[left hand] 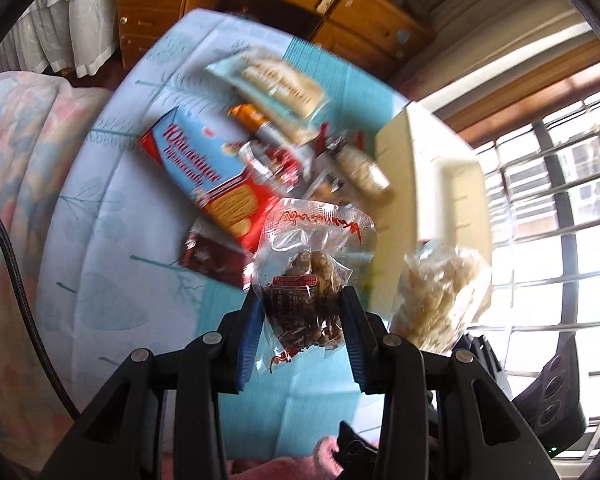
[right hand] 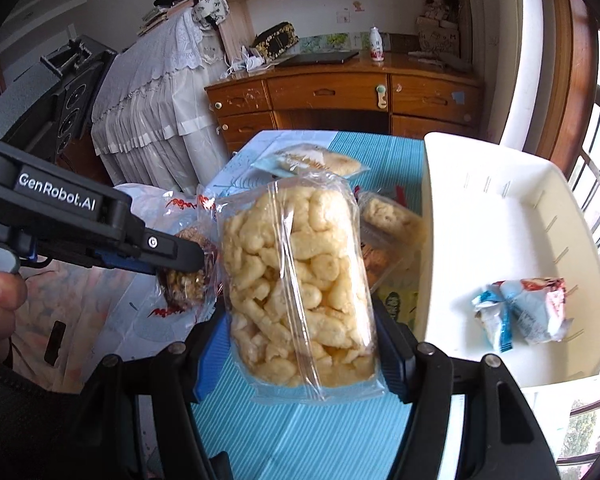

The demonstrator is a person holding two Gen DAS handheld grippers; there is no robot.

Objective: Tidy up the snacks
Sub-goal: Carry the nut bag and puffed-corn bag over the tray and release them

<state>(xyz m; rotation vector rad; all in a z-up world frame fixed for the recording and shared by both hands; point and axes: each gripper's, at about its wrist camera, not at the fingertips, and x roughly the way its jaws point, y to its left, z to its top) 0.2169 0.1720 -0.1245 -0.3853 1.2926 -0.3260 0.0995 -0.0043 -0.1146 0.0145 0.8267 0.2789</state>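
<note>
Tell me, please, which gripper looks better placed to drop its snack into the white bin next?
Right, probably. The right gripper holds the puffed-snack bag directly beside the white bin; the left gripper, holding the nut packet, sits on its far side.

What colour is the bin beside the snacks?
The bin is plain white or cream, clearest in the right wrist view.

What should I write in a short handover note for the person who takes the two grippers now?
Left gripper: shut on a clear bag of brown nut snack, held above the table.
Right gripper: shut on a clear bag of yellow puffs, also lifted.
White bin: holds only two small blue-white packets.
Left: both held bags, then the red-blue biscuit box and other snacks on the blue tablecloth.
</note>
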